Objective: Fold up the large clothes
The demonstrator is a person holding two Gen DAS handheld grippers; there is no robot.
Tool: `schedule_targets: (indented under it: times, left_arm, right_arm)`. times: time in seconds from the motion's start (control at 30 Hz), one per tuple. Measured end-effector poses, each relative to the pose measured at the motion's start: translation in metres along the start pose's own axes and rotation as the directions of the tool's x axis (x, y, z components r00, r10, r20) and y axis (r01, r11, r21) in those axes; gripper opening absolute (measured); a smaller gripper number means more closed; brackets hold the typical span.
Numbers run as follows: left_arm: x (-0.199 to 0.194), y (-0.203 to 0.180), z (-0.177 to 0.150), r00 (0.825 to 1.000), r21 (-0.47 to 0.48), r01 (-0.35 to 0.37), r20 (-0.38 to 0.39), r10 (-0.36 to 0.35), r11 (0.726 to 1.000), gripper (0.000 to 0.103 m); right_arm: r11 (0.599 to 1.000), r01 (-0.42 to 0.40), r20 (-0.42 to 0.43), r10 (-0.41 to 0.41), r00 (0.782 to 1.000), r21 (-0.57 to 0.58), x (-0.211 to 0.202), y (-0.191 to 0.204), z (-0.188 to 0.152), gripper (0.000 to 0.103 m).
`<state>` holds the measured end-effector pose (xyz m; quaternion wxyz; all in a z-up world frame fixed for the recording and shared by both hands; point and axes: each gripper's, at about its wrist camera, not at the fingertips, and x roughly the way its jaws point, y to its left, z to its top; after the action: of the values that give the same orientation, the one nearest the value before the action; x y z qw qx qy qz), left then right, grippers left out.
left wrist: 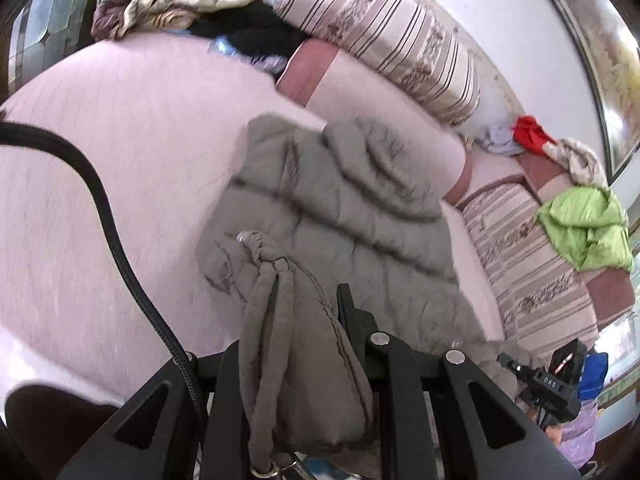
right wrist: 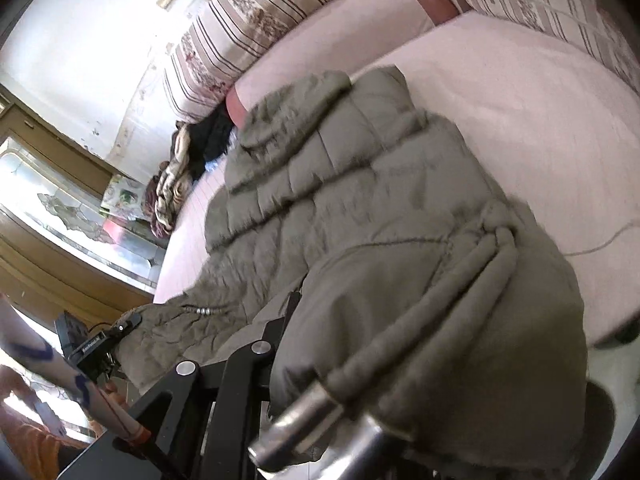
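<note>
An olive-grey quilted puffer jacket (left wrist: 340, 200) lies on a pale pink bed sheet (left wrist: 120, 160); it also shows in the right wrist view (right wrist: 340, 184). My left gripper (left wrist: 308, 312) is shut on the jacket's near edge, with a knotted drawstring (left wrist: 260, 252) draped over its fingers. My right gripper (right wrist: 304, 320) is shut on the other near edge of the jacket, where a cord with a metal end (right wrist: 304, 412) hangs across the view. Each gripper shows small at the edge of the other's view: the right one (left wrist: 548, 384), the left one (right wrist: 96, 344).
Striped floral cushions (left wrist: 400, 36) line the far side of the bed. A crumpled brown and cream blanket (left wrist: 168, 4), a bright green jacket (left wrist: 584, 232) and a red cloth (left wrist: 532, 132) lie along the edges. A black cable (left wrist: 100, 200) crosses the left view.
</note>
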<state>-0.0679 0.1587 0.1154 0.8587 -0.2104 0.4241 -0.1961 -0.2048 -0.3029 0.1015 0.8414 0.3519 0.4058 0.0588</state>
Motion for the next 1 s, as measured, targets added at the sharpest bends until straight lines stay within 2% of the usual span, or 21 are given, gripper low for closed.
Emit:
schedule_targets:
  times: [0.37, 0.7, 1.0]
  left_arm:
    - [0.043, -0.048, 0.090, 0.995, 0.046, -0.039, 0.098, 0.034, 0.998, 0.017]
    - [0.092, -0.061, 0.144, 0.987, 0.064, -0.133, 0.096, 0.126, 0.989, 0.017]
    - [0.160, -0.070, 0.193, 0.963, 0.100, -0.267, 0.069, 0.261, 0.959, 0.017]
  right_arm:
    - [0.998, 0.007, 0.092, -0.001, 0.996, -0.065, 0.018, 0.032, 0.090, 0.018]
    - [0.997, 0.044, 0.126, -0.037, 0.991, -0.059, 0.060, 0.041, 0.154, 0.018]
    - [0.995, 0.095, 0.115, -0.096, 0.989, 0.007, 0.115, 0.028, 0.218, 0.018]
